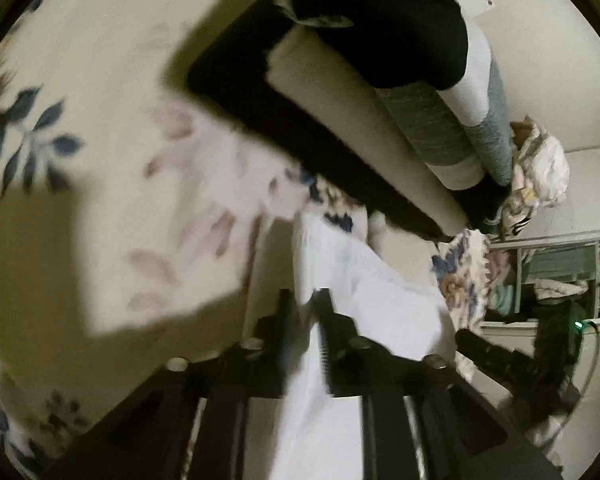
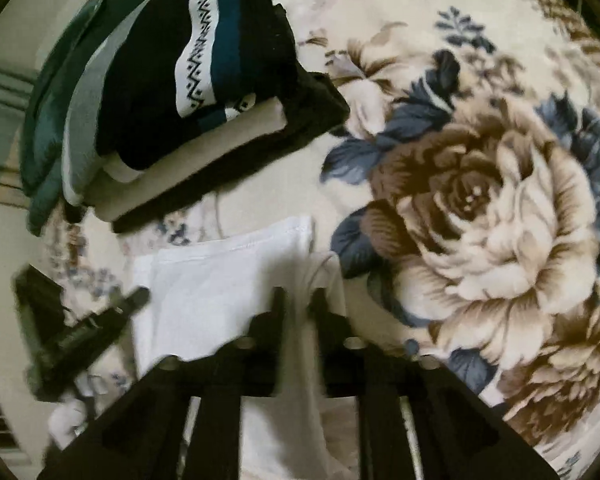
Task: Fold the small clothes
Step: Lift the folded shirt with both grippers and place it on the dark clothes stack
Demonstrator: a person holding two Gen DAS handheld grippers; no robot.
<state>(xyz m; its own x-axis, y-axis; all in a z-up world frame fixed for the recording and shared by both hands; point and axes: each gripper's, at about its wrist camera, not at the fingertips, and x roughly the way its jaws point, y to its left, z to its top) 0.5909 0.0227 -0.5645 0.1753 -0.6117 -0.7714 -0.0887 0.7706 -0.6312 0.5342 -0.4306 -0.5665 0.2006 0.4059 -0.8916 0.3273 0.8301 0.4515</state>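
A white garment [image 2: 220, 280] lies partly folded on a floral blanket [image 2: 480, 200]. My right gripper [image 2: 298, 300] is shut on its right edge, the cloth bunched between the fingers. My left gripper [image 1: 306, 304] is shut on another part of the white garment [image 1: 364, 280] and lifts it off the blanket [image 1: 80, 80]. The left gripper also shows at the lower left of the right wrist view [image 2: 136, 296]. The right gripper shows at the right of the left wrist view [image 1: 466, 338].
A stack of folded clothes [image 2: 172, 92], black, beige, grey and green, sits on the blanket behind the garment; it also shows in the left wrist view [image 1: 360, 80]. A heap of unfolded laundry [image 1: 540, 168] and shelves [image 1: 556, 276] stand beyond.
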